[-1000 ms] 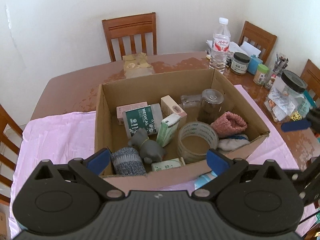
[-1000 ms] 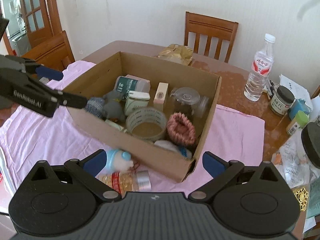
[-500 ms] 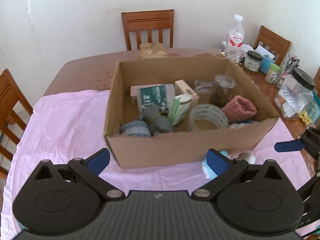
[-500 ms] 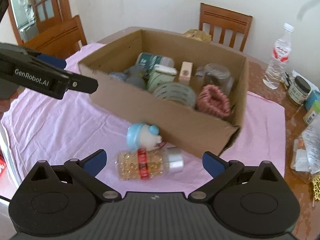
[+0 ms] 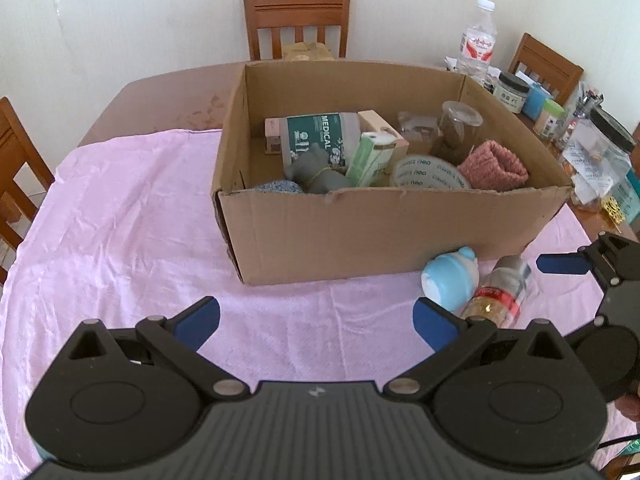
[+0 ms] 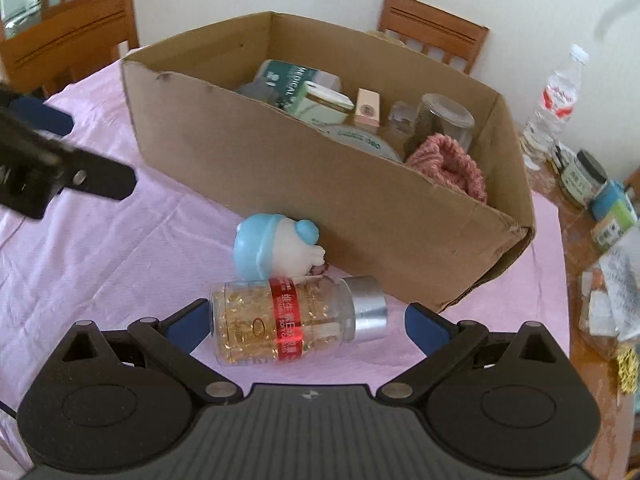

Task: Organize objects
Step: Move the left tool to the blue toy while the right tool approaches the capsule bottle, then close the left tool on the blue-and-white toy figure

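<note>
My right gripper [image 6: 306, 322] has its jaws wide apart and empty, straddling the bottle [image 6: 296, 322] that lies on its side on the pink cloth [image 6: 120, 264]. The left pad is just beside the bottle's base; the right pad is clear of the silver cap [image 6: 366, 308]. My left gripper [image 5: 316, 320] also has its jaws apart and holds nothing, hanging over bare cloth in front of the box [image 5: 384, 232].

Just beyond the bottle, touching it, sits the blue-and-white toy [image 6: 276, 246], which leans against the box's front wall. Both things are outside the box on the desk; the box itself already holds a tape roll [image 5: 430, 172], a pink knit piece [image 5: 492, 166], a jar [image 5: 460, 128] and cartons.

I judge the step in hand to be picking up the bottle. As the jaws stand, they would close along its length, base to cap, which looks likely to slip on smooth round plastic. Better to turn the wrist so the pads cross the barrel near the red label, low enough to seat firmly. I should lift straight up so the toy resting against it is not dragged, then carry over the front wall.
</note>
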